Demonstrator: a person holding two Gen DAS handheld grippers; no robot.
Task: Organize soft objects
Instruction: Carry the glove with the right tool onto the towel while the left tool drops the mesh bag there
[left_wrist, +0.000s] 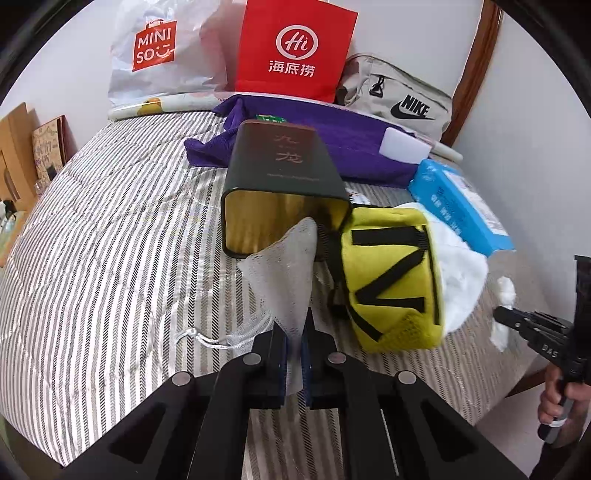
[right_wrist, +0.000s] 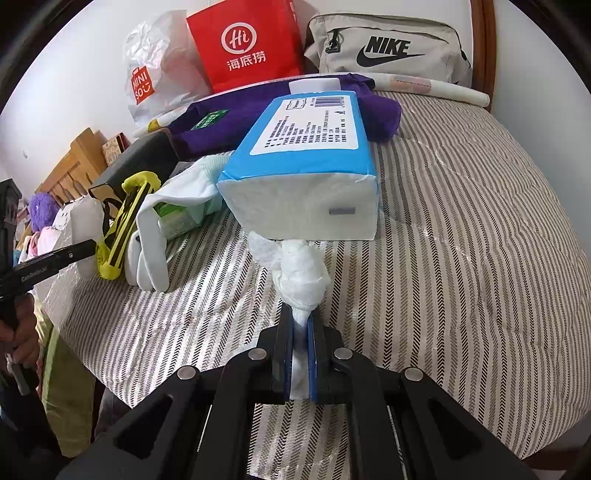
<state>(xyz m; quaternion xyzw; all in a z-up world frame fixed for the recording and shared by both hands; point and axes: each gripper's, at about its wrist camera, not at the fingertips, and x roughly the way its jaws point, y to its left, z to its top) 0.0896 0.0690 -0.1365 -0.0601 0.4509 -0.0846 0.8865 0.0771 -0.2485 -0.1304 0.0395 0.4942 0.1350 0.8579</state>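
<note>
Two grippers, both clamped: the left gripper (left_wrist: 294, 334) pinches a limp mesh pouch (left_wrist: 284, 269) over the bed (left_wrist: 110, 221); the right gripper (right_wrist: 300, 325) squeezes crumpled tissue (right_wrist: 299, 273), light and tearable, best held by its bunched end.

On the bed (left_wrist: 92, 258): tin (left_wrist: 284, 184) laid on its side w/ pouch (left_wrist: 391, 277) just beside it on the right, tissue pack (right_wrist: 306, 162) further right; towel (left_wrist: 332, 144) spread behind; bags (left_wrist: 295, 48) stood at the back.
</note>
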